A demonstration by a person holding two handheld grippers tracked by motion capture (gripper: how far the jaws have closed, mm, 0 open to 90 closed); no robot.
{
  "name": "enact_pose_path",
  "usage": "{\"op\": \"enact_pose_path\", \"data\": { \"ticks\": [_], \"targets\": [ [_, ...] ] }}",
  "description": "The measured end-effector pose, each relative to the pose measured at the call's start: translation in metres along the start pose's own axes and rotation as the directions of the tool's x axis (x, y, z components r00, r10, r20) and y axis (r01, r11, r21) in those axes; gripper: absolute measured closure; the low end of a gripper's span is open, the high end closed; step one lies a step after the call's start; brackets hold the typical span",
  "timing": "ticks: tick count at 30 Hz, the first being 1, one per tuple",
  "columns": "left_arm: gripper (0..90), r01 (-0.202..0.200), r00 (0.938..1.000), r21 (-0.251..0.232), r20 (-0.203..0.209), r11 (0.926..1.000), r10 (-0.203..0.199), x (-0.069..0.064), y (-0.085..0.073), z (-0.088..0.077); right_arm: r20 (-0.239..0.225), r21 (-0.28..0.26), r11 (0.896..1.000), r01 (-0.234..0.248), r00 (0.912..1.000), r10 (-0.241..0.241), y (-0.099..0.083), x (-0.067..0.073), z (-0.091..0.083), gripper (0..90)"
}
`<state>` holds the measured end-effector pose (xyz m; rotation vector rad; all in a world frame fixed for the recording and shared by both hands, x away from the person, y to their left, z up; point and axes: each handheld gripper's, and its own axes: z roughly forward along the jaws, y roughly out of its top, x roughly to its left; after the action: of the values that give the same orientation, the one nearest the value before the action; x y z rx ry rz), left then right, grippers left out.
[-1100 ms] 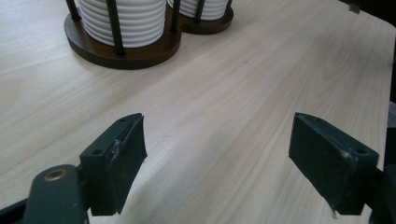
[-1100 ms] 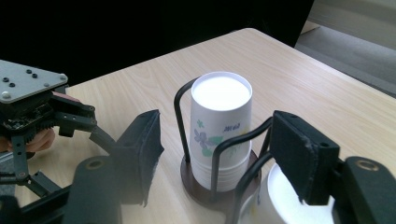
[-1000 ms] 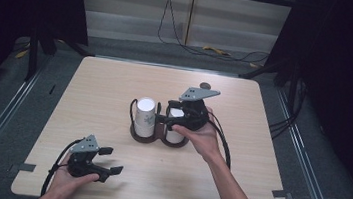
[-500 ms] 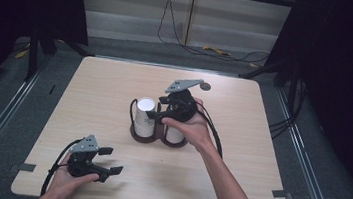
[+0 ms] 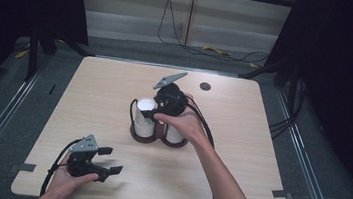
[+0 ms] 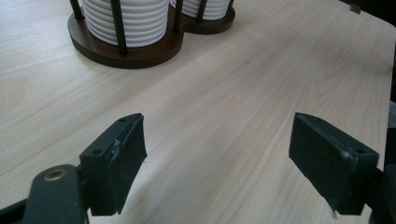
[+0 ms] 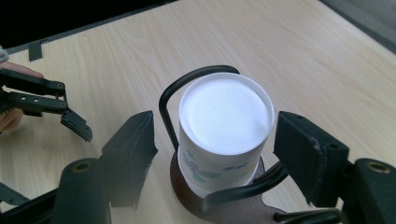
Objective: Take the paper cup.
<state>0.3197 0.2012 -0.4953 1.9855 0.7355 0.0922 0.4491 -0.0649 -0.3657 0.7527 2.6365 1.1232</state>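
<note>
Table (image 5: 259, 154) centre: cups (image 5: 145, 116) in rack (image 5: 136, 133). Right gripper (image 7: 219, 140) wide open around cup stack; left gripper (image 5: 109, 160) open, empty, near front-left corner.

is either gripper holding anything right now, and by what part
Nothing is held. The right gripper is open around the paper cup stack without touching; the left gripper is open over bare table.

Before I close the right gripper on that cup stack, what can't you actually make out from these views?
- Second cup stack: high view, mostly hidden by the right gripper and hand.
- Print on the near cup stack: right gripper view, too small and blurred to read.
- Holder: left gripper view, its top is cut off by the frame edge.
</note>
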Motion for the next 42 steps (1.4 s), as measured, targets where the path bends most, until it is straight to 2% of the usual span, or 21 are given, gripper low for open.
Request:
{"op": "enact_pose_path", "data": {
  "ticks": [1, 3, 5, 6, 9, 14, 21, 28, 34, 42],
  "targets": [
    [18.6, 0.000, 1.0000, 0.001, 0.000, 1.0000, 0.000, 0.000, 0.000, 0.000, 0.011, 0.012, 1.000, -0.002, 0.9999, 0.002, 0.003, -0.002, 0.002, 28.0],
    [18.6, 0.002, 1.0000, 0.000, -0.001, 1.0000, -0.002, 0.001, 0.000, 0.000, 0.002, 0.023, 1.000, -0.001, 1.0000, 0.001, 0.007, -0.003, 0.003, 27.4],
    [18.6, 0.003, 1.0000, 0.000, -0.004, 1.0000, -0.003, 0.001, 0.000, 0.000, 0.005, 0.058, 0.998, 0.004, 1.0000, -0.004, 0.010, -0.004, 0.007, 23.2],
    [18.6, 0.002, 1.0000, 0.000, -0.001, 1.0000, -0.002, 0.001, 0.000, 0.000, -0.006, 0.074, 0.997, 0.002, 1.0000, -0.002, 0.011, -0.004, 0.009, 22.4],
    [18.6, 0.004, 1.0000, -0.002, 0.000, 1.0000, -0.004, 0.001, 0.000, -0.001, -0.002, 0.101, 0.995, 0.012, 0.9999, -0.012, 0.014, -0.004, 0.014, 21.9],
    [18.6, 0.007, 1.0000, -0.002, -0.003, 1.0000, -0.007, 0.002, 0.000, -0.001, -0.001, 0.107, 0.994, 0.016, 0.9999, -0.016, 0.016, -0.002, 0.018, 21.3],
    [18.6, 0.009, 0.9999, -0.002, -0.004, 1.0000, -0.009, 0.002, 0.000, 0.000, -0.023, 0.157, 0.987, 0.015, 0.9997, -0.012, 0.016, -0.005, 0.029, 21.4],
    [18.6, 0.012, 0.9999, -0.003, -0.001, 0.9999, -0.012, 0.003, -0.001, -0.001, -0.018, 0.197, 0.980, 0.022, 0.9996, -0.019, 0.022, -0.002, 0.038, 23.1],
    [18.6, 0.014, 0.9999, -0.006, -0.002, 0.9999, -0.014, 0.003, -0.001, -0.001, -0.013, 0.213, 0.977, 0.031, 0.9995, -0.029, 0.025, -0.003, 0.039, 26.4],
    [18.7, 0.015, 0.9999, -0.005, -0.005, 0.9999, -0.015, 0.003, -0.001, -0.001, -0.008, 0.231, 0.972, 0.036, 0.9994, -0.035, 0.024, -0.004, 0.041, 26.3]
  ]
}}
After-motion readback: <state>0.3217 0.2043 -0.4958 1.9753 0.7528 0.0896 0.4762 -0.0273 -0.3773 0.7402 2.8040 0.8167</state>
